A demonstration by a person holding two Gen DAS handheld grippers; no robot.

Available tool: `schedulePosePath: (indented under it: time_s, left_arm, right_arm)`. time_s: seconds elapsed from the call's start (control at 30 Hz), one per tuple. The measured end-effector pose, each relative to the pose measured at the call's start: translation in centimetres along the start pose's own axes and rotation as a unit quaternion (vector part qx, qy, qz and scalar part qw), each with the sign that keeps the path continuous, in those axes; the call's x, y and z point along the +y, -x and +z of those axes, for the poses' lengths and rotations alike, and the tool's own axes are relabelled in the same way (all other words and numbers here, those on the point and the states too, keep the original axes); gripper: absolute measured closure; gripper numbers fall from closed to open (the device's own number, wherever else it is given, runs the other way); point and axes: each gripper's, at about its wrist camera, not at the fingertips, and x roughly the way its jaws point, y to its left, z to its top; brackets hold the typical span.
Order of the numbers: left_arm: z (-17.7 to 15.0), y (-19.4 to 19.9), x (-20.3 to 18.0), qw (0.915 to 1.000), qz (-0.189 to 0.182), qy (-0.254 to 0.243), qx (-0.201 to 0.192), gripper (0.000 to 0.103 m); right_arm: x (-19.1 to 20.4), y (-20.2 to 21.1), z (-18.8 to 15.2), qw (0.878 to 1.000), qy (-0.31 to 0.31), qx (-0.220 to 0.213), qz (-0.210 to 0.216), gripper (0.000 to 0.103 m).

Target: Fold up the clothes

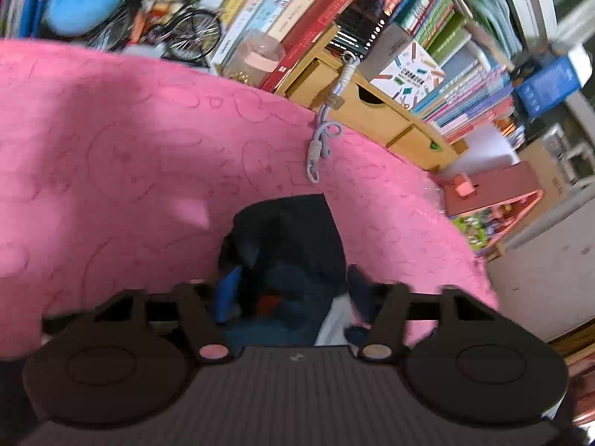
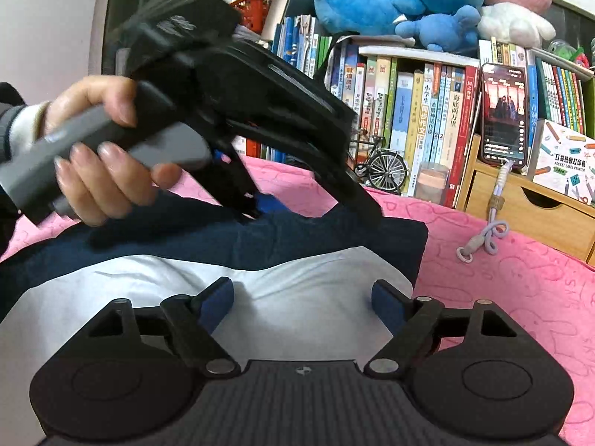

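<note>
A navy and white garment (image 2: 334,238) lies on a pink blanket (image 2: 520,278). A person's hand (image 2: 96,171) holds my left gripper (image 2: 312,215) tilted down onto the garment's navy far edge. In the left wrist view a bunched fold of the navy garment (image 1: 290,245) fills the gap of the left gripper (image 1: 293,293), and both pads press on it. My right gripper (image 2: 301,297) stands open just above the garment's white panel (image 2: 148,282), with nothing pinched between its blue pads (image 2: 386,297).
Behind the blanket stands a packed bookshelf (image 2: 409,111) with plush toys (image 2: 390,0) on top. A wooden drawer box (image 2: 528,204) carries a phone (image 2: 504,115), whose lanyard (image 2: 483,238) trails onto the blanket. A model bicycle (image 2: 383,163) and a cup (image 2: 431,182) stand at the blanket's far edge.
</note>
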Motion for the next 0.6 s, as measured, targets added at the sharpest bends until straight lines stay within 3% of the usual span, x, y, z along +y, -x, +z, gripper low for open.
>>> schedulePosePath:
  time_s: [0.07,0.13,0.23,0.33,0.47,0.57,0.6]
  left_arm:
    - [0.3,-1.1,-0.1,1.0000,0.006,0.004,-0.001,0.064]
    - [0.6,-1.7,0.1,0.9998,0.008,0.019,-0.006,0.076]
    - [1.0,-1.3,0.1,0.9992,-0.010,0.025,-0.027,0.087]
    - [1.4,-0.7,-0.7,0.9989,0.005,-0.011,-0.046,0.091]
    - [2.2,-1.0,-0.7,0.9977,0.025,-0.023,-0.058,0.091]
    - [3.3,-1.0,-0.2,0.9949,0.053,-0.027,-0.082,0.091]
    - [3.8,-0.7,-0.2,0.9914,0.078,-0.032,-0.100,0.091]
  right_arm:
    - [0.0,0.0,0.0,1.000,-0.002,0.001,-0.001,0.020]
    - [-0.2,0.0,0.0,1.000,-0.007,0.004,0.000,0.020]
    - [-0.4,-0.1,0.0,1.000,-0.015,0.006,0.003,0.019]
    - [-0.3,-0.1,0.1,1.000,-0.014,0.006,0.004,0.017]
    - [-0.2,-0.1,0.1,1.000,-0.013,0.008,0.003,0.016]
    - [-0.2,-0.2,0.1,1.000,-0.012,0.010,0.002,0.015]
    - [-0.2,-0.2,0.1,1.000,-0.011,0.010,0.002,0.014]
